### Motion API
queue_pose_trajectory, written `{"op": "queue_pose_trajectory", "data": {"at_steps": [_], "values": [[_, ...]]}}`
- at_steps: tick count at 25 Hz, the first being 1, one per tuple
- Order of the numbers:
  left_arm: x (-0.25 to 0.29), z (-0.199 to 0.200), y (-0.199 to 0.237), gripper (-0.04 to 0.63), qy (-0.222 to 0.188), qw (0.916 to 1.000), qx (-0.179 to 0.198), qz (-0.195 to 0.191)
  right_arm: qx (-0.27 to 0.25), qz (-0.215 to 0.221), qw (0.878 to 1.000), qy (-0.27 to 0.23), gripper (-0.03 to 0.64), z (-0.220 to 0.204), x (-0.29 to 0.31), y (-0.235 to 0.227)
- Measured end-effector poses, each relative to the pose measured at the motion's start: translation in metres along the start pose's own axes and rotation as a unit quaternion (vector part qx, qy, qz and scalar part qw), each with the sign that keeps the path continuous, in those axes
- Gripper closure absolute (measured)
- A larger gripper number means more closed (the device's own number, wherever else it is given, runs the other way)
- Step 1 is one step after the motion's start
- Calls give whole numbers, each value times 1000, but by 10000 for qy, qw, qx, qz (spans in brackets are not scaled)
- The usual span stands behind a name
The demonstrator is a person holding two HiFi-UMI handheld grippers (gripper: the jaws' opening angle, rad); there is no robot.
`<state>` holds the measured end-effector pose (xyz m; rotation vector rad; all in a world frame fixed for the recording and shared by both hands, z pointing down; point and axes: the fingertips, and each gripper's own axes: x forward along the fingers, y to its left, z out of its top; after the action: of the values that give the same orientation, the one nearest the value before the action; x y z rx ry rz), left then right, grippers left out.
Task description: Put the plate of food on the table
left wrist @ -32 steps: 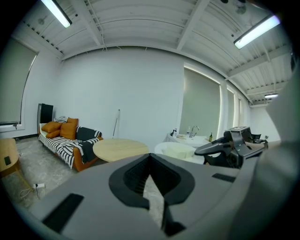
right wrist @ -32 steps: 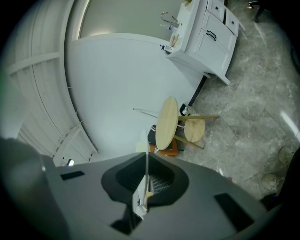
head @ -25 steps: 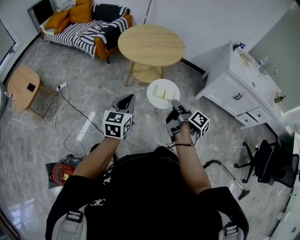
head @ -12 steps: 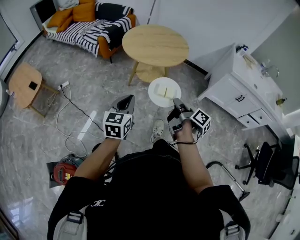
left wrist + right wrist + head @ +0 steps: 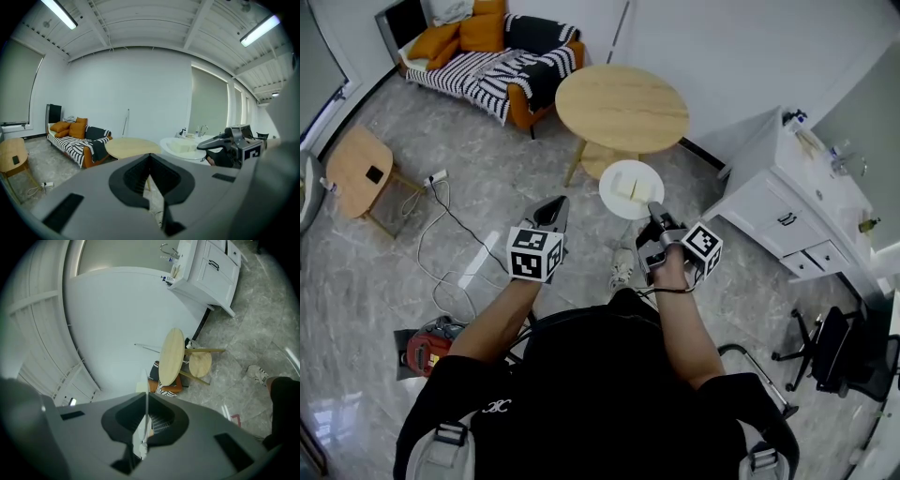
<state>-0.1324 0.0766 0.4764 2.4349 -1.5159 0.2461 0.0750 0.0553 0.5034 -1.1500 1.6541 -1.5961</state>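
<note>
A white plate (image 5: 631, 187) with pale food slices (image 5: 626, 185) hangs level above the floor, just short of the round wooden table (image 5: 622, 108). My right gripper (image 5: 654, 209) is shut on the plate's near rim. In the right gripper view the plate (image 5: 145, 391) shows edge-on as a thin line between the jaws, with the table (image 5: 171, 356) beyond. My left gripper (image 5: 554, 208) is shut and holds nothing, level with the right one. The left gripper view shows the plate (image 5: 185, 149) and the table (image 5: 132, 146) ahead.
A striped sofa (image 5: 492, 56) with orange cushions stands behind the table. A white sink cabinet (image 5: 792, 183) lines the right wall. A small wooden side table (image 5: 358, 167) and cables (image 5: 441, 220) lie at the left. A red device (image 5: 427, 347) and an office chair (image 5: 834, 347) are nearby.
The person has stepped forward, so the round table is nearer to the held plate. Both grippers keep their states; the plate stays in the right one.
</note>
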Motion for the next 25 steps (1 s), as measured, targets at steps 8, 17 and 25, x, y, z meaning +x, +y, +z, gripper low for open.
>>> {"op": "queue_pose_trajectory", "data": {"at_steps": [8, 17, 25], "values": [[46, 16, 19, 588, -3, 9999, 90, 100, 36, 43, 10000, 71, 597, 31, 51, -5], [108, 33, 33, 588, 36, 9998, -17, 184, -20, -25, 9997, 236, 597, 74, 106, -4], [167, 50, 47, 588, 57, 9993, -151, 323, -78, -154, 9991, 397, 597, 123, 157, -5]]}}
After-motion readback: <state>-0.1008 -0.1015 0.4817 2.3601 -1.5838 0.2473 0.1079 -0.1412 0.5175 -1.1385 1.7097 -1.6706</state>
